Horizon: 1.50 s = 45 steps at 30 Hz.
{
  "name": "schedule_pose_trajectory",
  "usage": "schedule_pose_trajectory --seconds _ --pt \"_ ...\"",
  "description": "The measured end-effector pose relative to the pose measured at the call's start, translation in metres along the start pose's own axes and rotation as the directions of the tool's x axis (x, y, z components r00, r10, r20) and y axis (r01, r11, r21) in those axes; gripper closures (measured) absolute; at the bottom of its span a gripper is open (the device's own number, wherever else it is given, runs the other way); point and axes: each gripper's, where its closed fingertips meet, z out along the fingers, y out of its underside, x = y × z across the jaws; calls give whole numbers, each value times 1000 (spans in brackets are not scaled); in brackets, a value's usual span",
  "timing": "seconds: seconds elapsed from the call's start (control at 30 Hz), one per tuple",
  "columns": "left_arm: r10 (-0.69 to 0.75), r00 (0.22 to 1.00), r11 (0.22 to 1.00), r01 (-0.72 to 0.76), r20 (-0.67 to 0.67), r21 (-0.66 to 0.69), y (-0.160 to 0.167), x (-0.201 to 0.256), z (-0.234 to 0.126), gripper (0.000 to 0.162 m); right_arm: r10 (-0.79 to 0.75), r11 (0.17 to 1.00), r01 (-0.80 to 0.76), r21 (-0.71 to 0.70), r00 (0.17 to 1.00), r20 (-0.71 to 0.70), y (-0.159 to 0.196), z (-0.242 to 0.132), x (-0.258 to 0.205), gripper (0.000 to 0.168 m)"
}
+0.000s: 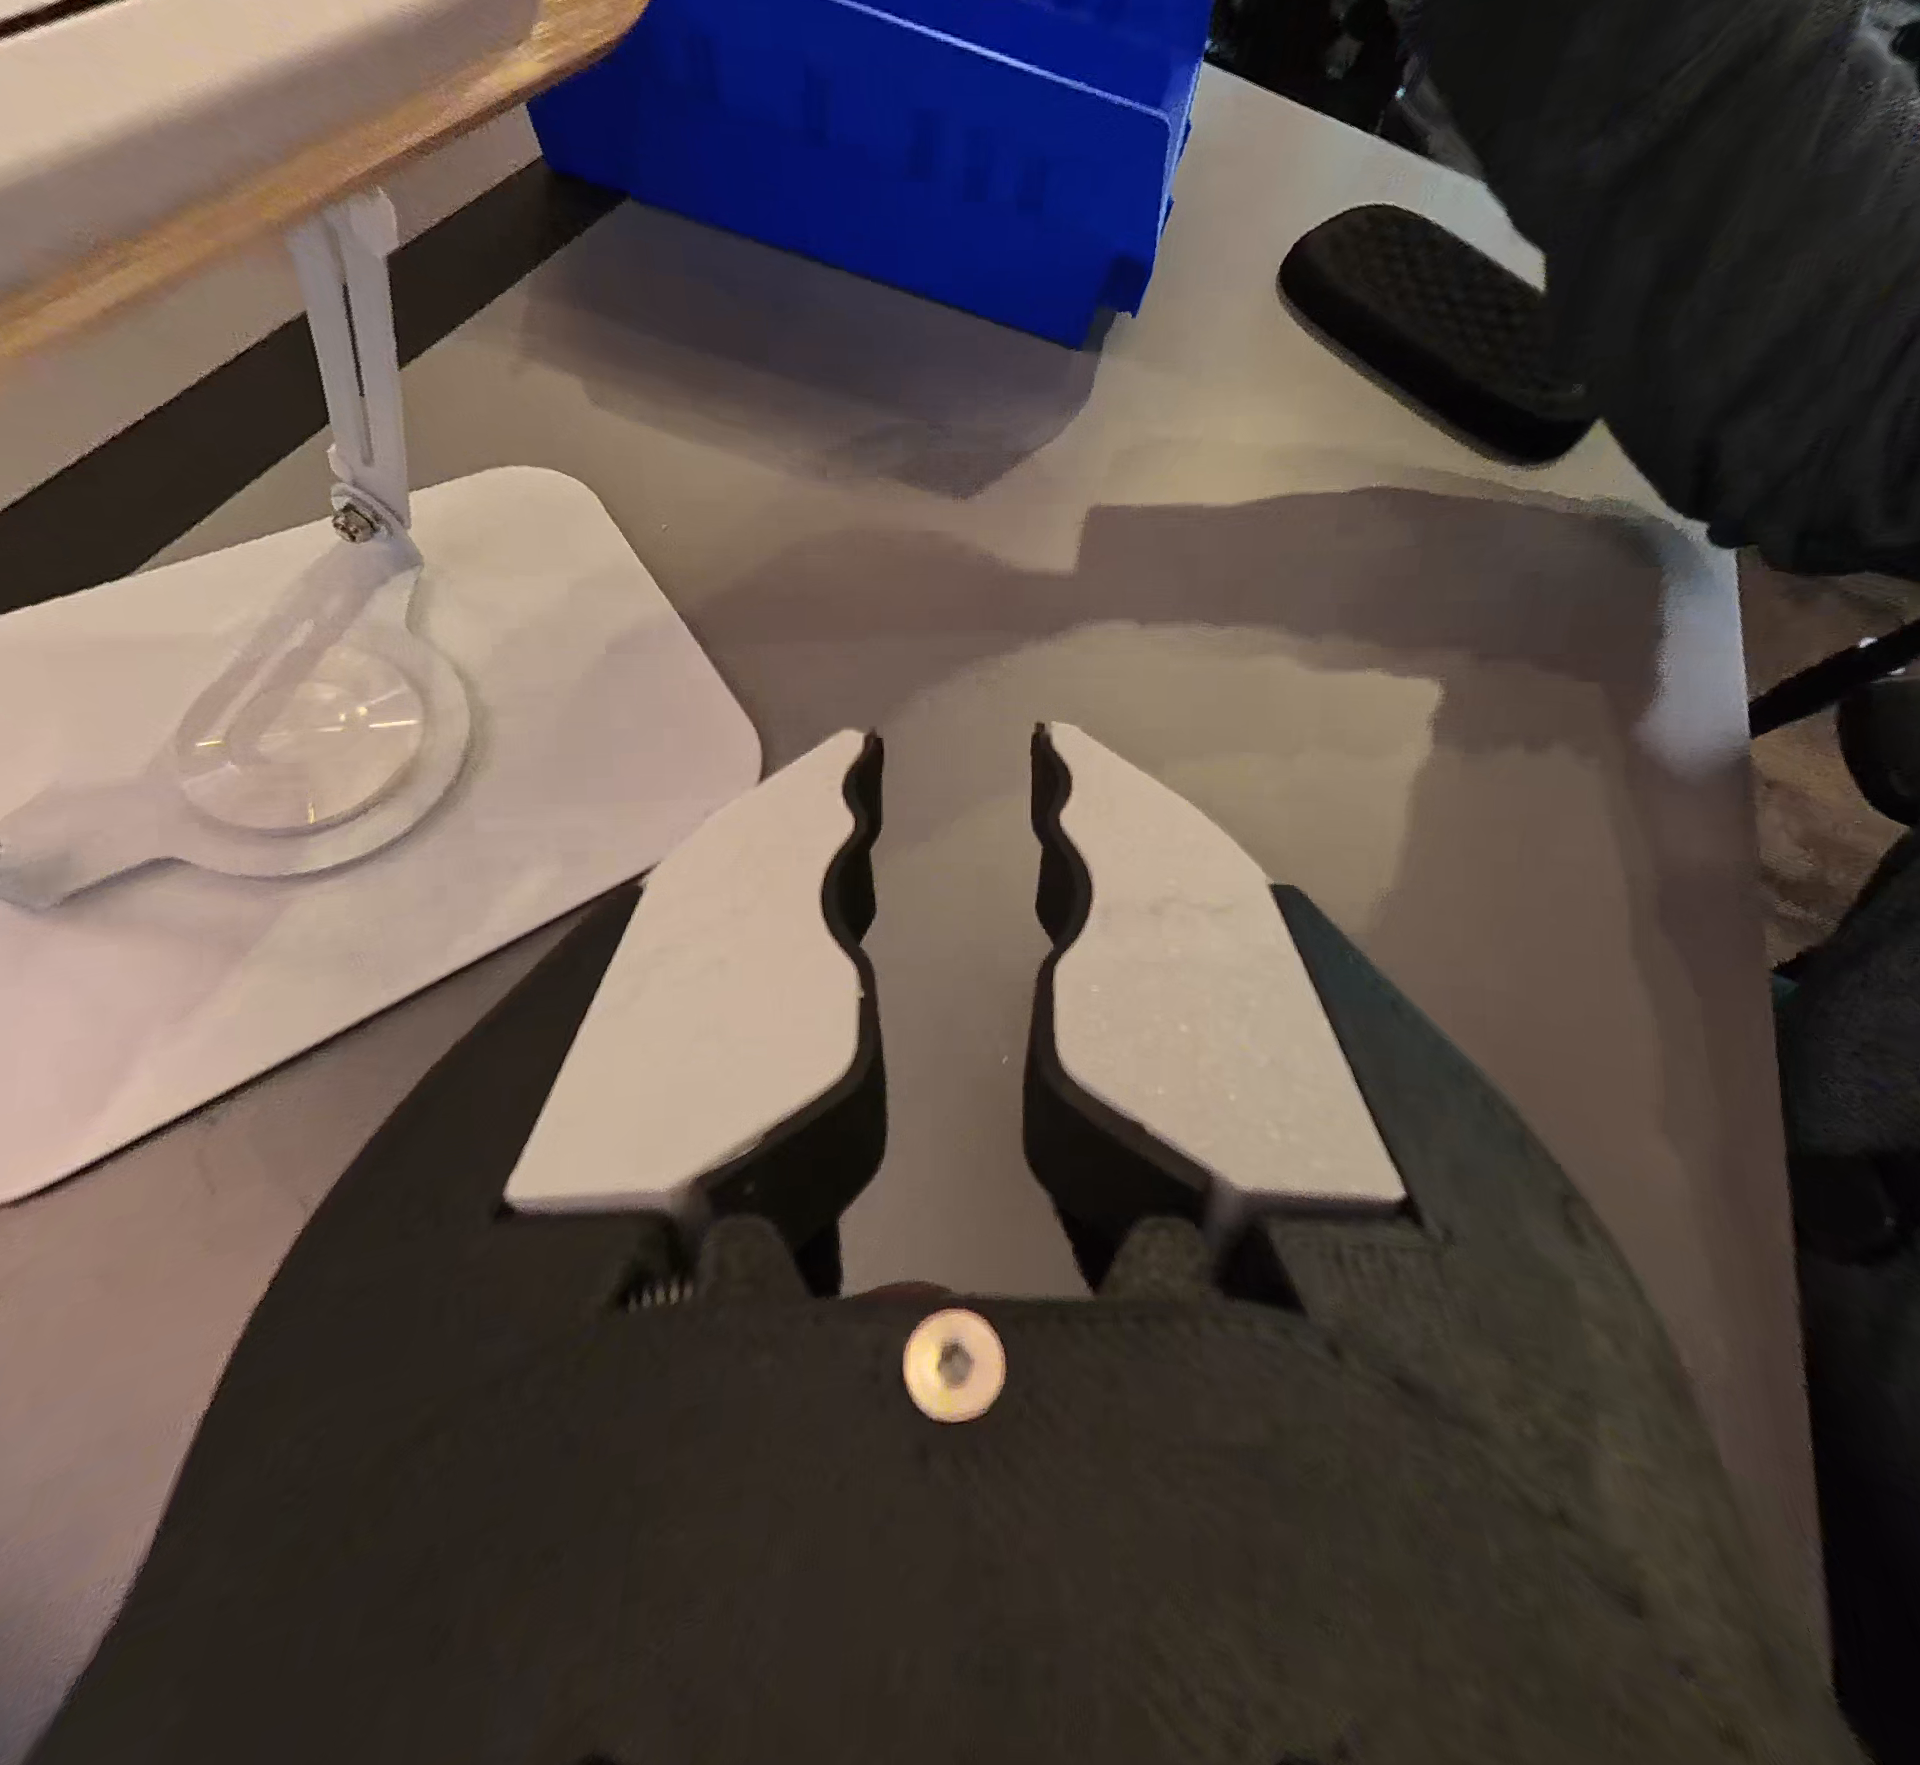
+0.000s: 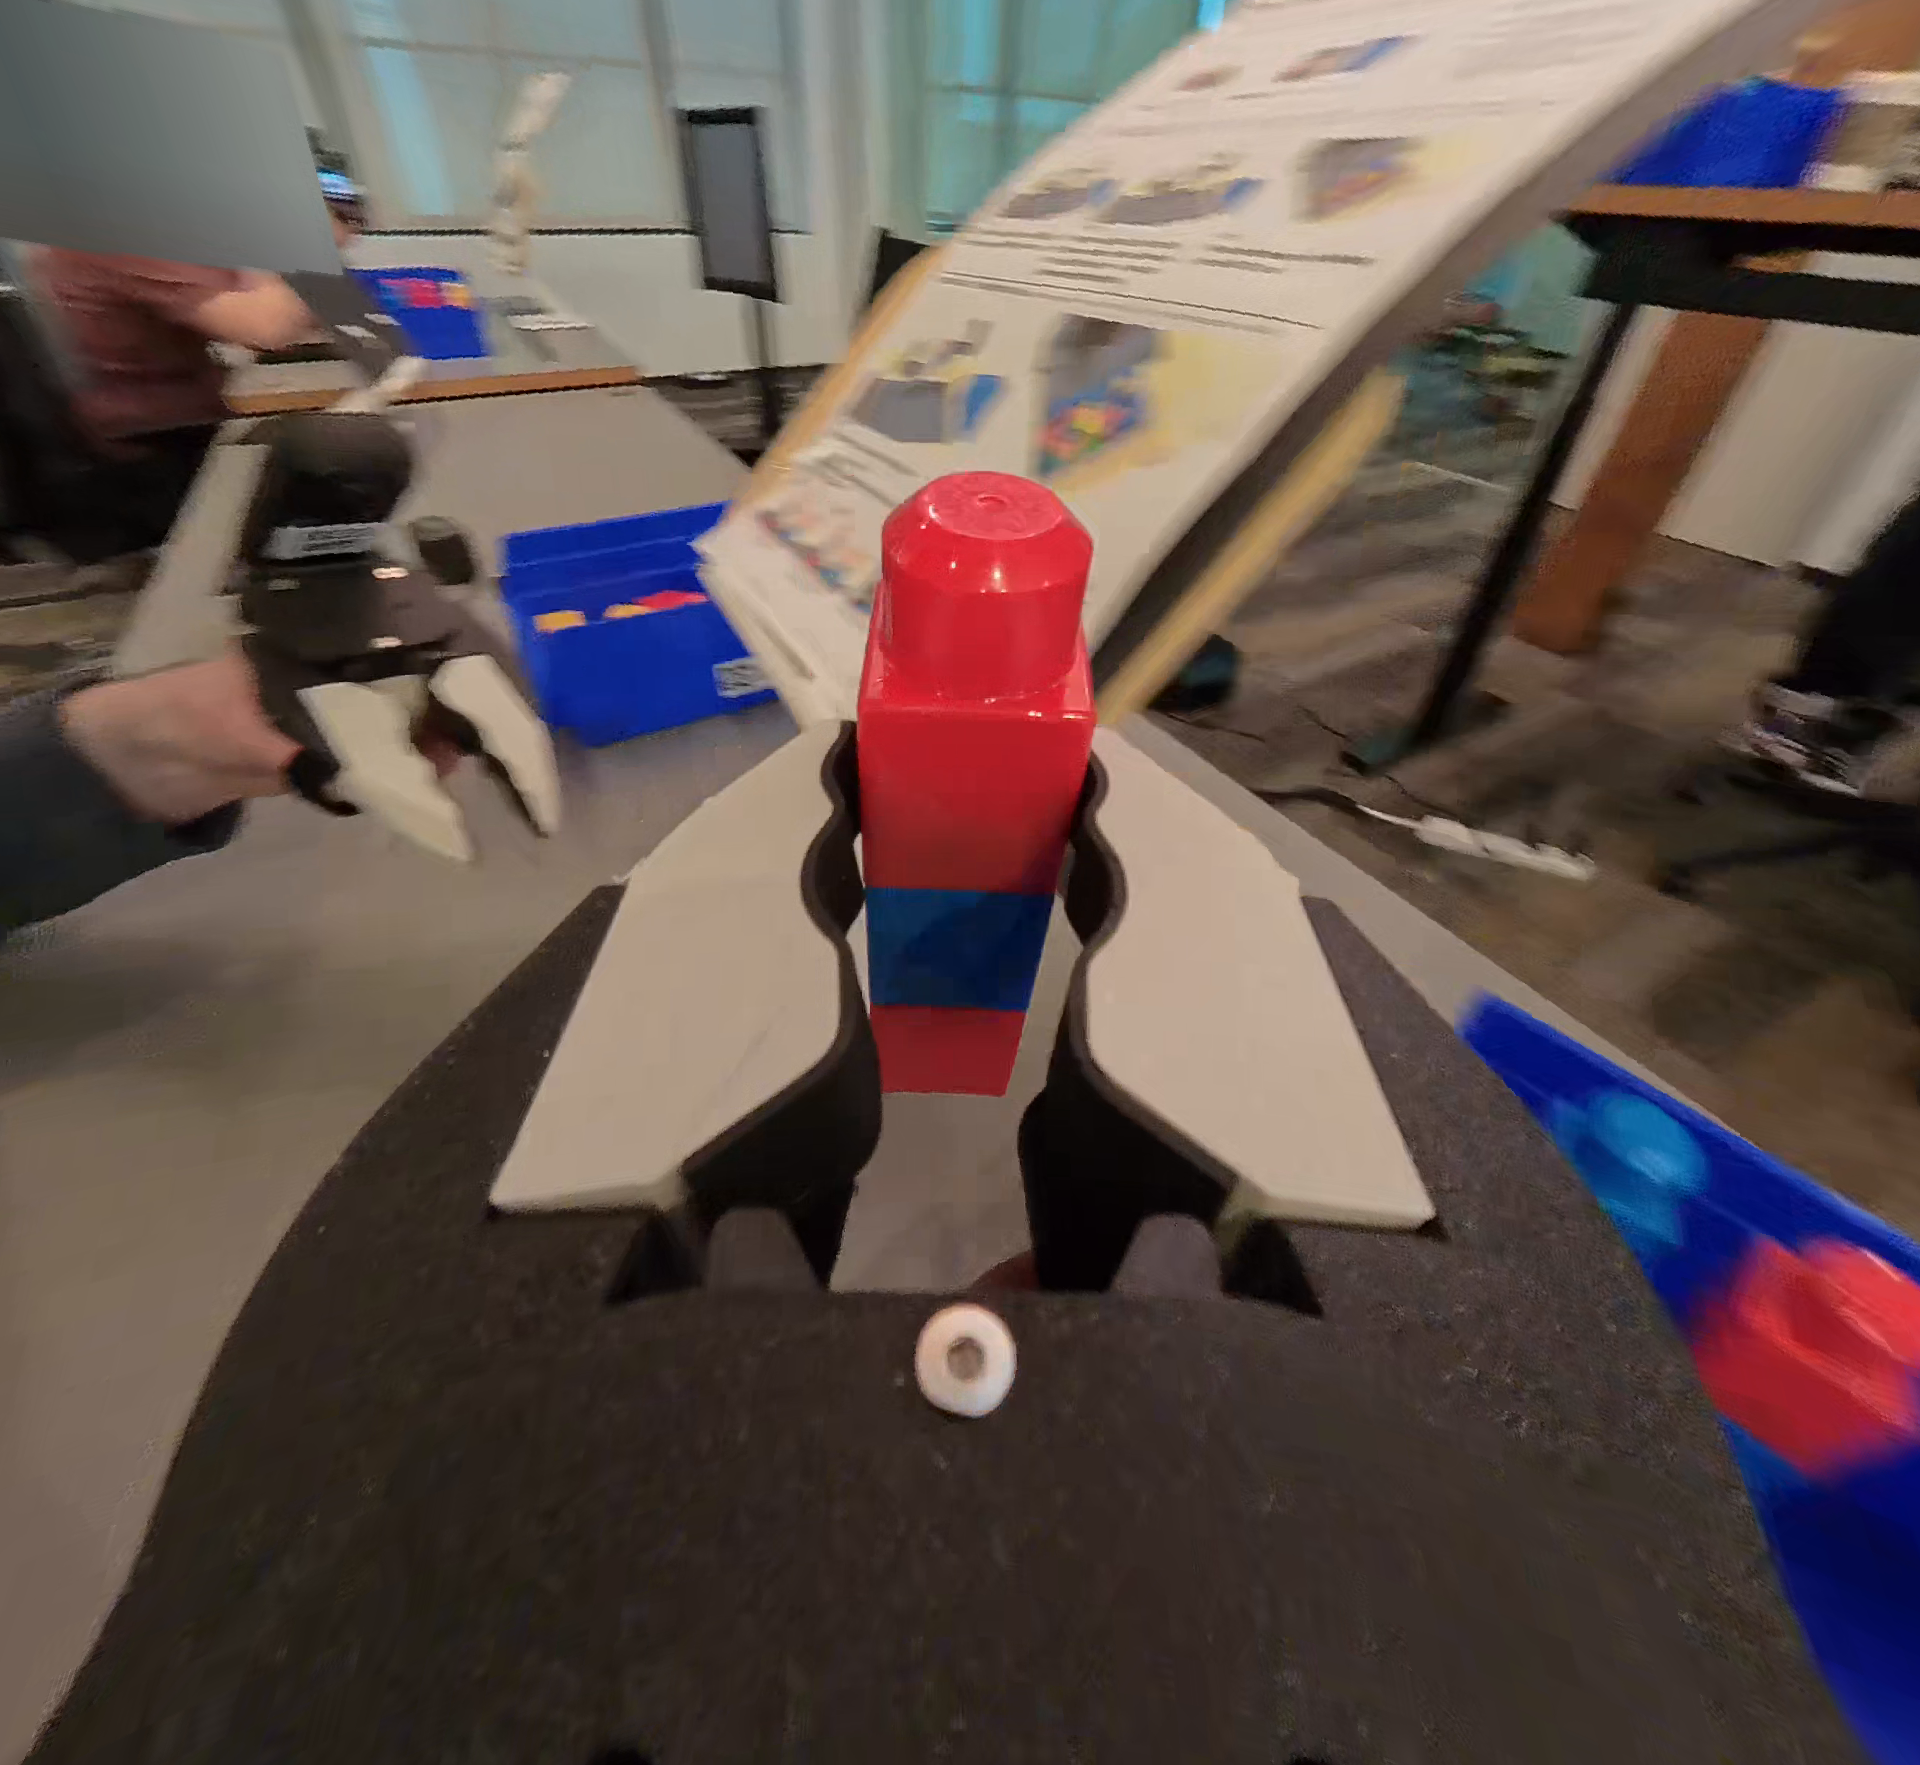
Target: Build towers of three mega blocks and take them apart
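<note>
Nearest the lens in the right wrist view, the right gripper (image 2: 971, 842) is pinching a tower of three mega blocks (image 2: 971, 811) between its grey fingers (image 2: 717, 967), held clear above the grey tabletop (image 2: 260, 1040). The tower's long axis runs straight away from the camera along the fingers: a red block at the near end, a blue one in the middle, a red one at the far end with its round stud pointing forward past the fingertips.

At the left of the same view a hand (image 2: 166, 739) in a dark sleeve holds the left gripper (image 2: 499, 811), well apart from the tower, its tips angled down toward the tabletop. In its own view the left gripper (image 1: 956, 739) stands spread with nothing between the fingers, hovering over bare tabletop (image 1: 1195, 572).

A large tilted instruction board (image 2: 1195, 261) rises behind the tower on the right. A blue bin (image 2: 623, 635) holding loose coloured blocks sits on the far tabletop between the two grippers. Another blue bin (image 2: 1766, 1352), blurred, lies at the near right edge. In the left wrist view a blue bin (image 1: 883, 126) stands far ahead, a white stand base (image 1: 312, 780) lies to the left, and a black pad (image 1: 1434, 323) rests far right beside a grey sleeve (image 1: 1714, 209).
</note>
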Motion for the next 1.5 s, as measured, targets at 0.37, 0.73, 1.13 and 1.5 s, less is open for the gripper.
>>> schedule_pose_trajectory --seconds 0.37,0.73,1.13,1.5 --pt "-63 996 994 68 -63 82 3 1 25 136 119 955 -206 -215 925 -361 122 -30 127 131" --pt "-77 995 992 83 -68 90 7 -4 29 137 99 899 -265 -350 899 -427 189 -15 146 131" --pt "-76 994 993 82 -77 81 10 -3 32 137 42 837 -259 -481 908 -416 200 -30 127 131" --pt "-80 994 993 86 -68 77 14 -6 33 137 17 846 -254 -468 891 -453 195 -13 147 131"
